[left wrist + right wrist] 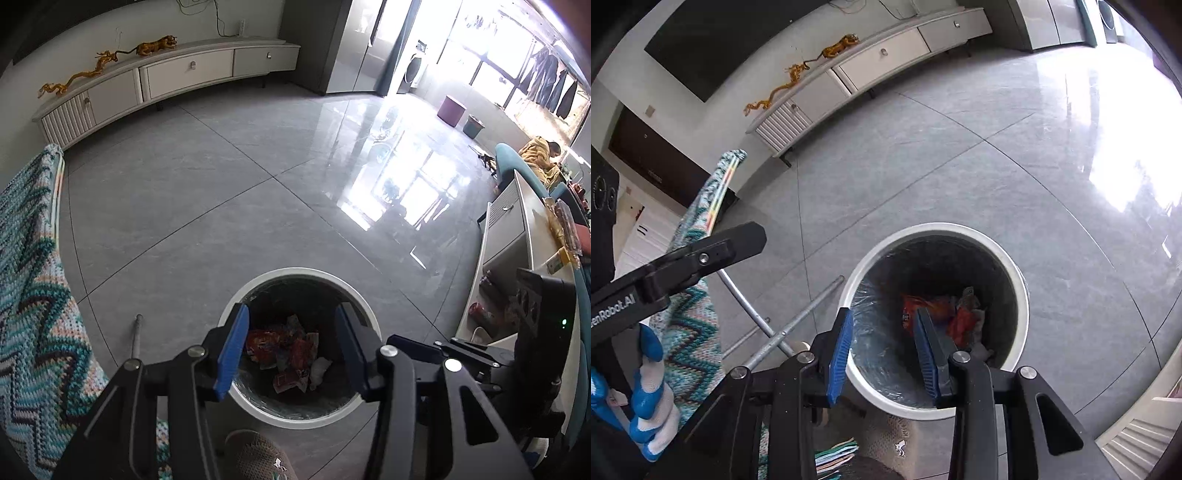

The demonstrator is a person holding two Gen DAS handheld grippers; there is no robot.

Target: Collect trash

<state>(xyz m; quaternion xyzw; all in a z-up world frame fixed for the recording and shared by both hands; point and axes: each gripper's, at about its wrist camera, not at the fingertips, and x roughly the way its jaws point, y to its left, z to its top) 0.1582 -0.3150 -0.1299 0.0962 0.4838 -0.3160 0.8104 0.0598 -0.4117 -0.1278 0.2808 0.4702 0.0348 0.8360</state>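
Tongs left (291, 347) and right (882, 350) both hang parted and empty over the white bin (364, 306); crumpled red wrappers (284, 350) lie at its bottom, on the grey tiled floor (221, 203).

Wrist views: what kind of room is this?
Most likely a home living room: a long low cabinet sits under a dark wall screen, on a glossy tiled floor, with laundry hanging by bright windows. A trash bin holds wrappers.
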